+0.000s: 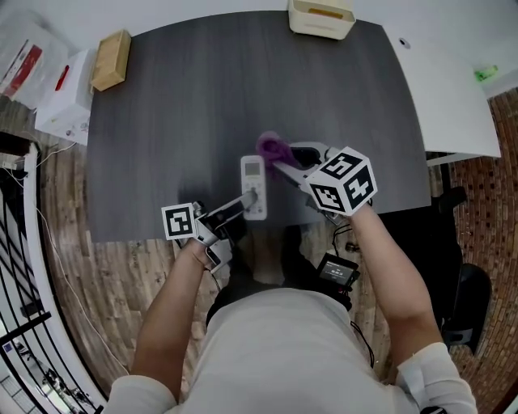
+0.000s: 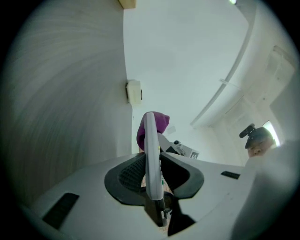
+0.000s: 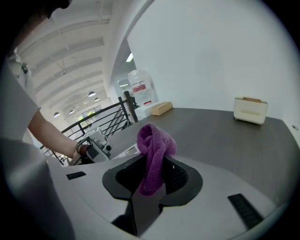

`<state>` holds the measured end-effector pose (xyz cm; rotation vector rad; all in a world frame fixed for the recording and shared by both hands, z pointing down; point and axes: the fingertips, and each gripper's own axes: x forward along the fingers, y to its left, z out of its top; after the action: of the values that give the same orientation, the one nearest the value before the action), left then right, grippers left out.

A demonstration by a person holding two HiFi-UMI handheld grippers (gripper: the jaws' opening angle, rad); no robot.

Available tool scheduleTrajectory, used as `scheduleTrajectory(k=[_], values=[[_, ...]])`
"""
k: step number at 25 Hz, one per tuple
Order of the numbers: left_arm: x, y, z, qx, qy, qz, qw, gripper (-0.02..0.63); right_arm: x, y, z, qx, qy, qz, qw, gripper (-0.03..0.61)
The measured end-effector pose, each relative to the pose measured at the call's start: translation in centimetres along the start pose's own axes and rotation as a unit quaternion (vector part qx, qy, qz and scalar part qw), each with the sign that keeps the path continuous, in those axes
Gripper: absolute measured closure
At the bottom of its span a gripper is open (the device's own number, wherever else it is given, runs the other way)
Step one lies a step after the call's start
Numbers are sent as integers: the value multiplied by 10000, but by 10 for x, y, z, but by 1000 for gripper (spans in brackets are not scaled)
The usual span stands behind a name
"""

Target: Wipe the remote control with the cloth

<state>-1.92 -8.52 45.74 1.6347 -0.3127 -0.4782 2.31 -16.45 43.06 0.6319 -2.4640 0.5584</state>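
Note:
The white remote control (image 1: 254,185) hangs over the near edge of the dark table (image 1: 178,121), held at its lower end by my left gripper (image 1: 246,202). In the left gripper view the remote (image 2: 152,154) stands edge-on between the jaws, which are shut on it. My right gripper (image 1: 279,164) is shut on a bunched purple cloth (image 1: 273,148). The cloth sits just beyond the remote's top end. In the right gripper view the cloth (image 3: 154,154) sticks up out of the jaws, and in the left gripper view the cloth (image 2: 161,123) shows behind the remote's tip.
A cream box (image 1: 321,16) stands at the table's far edge. A wooden block (image 1: 112,59) lies at the far left corner. White packages (image 1: 48,77) lie left of the table, and a white desk (image 1: 453,89) adjoins it on the right. A black railing (image 1: 24,323) runs along the left.

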Motion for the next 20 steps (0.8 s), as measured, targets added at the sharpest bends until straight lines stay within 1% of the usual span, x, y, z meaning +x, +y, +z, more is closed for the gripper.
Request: scheduleTrajectory(k=[2,4,10,14,18,20], values=[[-1,-5,2,123,54,23,9999,514,-2,12,3,-140,-84,50,9999,471],[-5,-10,4,187,42,-2,9998,512,-6,19,4,-102,-137,103,9998,471],[-7,-15,20,109,-437,-90,9989,514,-9,52,-9,-429,56,267,9987,472],[-10,-11,25,115,-694,97,9975,514,-14,69,-27,-545,288,403,9973,472],[-16,-4,30,160,-907,328,9952,514,-18,87,-46,-866,609,508,9931,471],[-20,-1,31,173,-988,415,9941,514,-20,99,-57,-1047,775,638,9894,471]])
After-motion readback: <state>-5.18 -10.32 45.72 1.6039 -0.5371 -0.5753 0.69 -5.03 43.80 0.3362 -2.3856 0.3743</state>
